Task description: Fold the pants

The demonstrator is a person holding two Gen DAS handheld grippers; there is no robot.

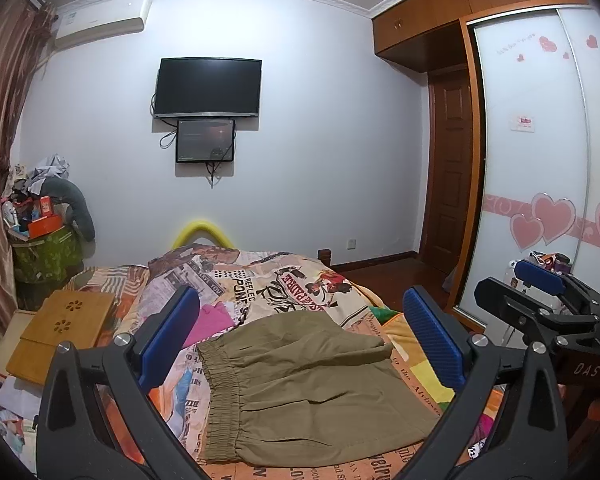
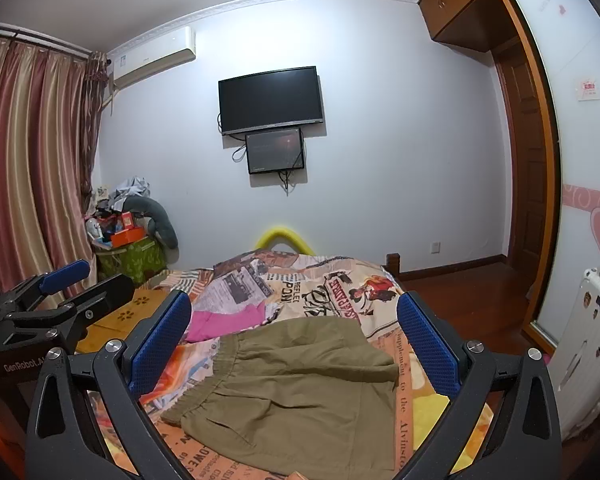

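Olive-khaki pants (image 1: 300, 388) lie folded on the bed, elastic waistband to the left, and also show in the right wrist view (image 2: 300, 392). My left gripper (image 1: 300, 332) is open above the pants, its blue pads (image 1: 168, 336) wide apart and holding nothing. My right gripper (image 2: 296, 340) is also open over the pants, empty, with blue pads (image 2: 428, 352) spread. The right gripper shows at the right edge of the left wrist view (image 1: 540, 284); the left one shows at the left of the right wrist view (image 2: 66, 280).
The bed has a newspaper-print cover (image 1: 260, 280). A pink garment (image 1: 212, 320) lies beyond the pants. A wooden lap tray (image 1: 60, 332) sits at the left. A cluttered green bin (image 1: 48, 252), curtains (image 2: 28, 160), wardrobe (image 1: 540, 160) and white suitcase (image 2: 588, 352) surround the bed.
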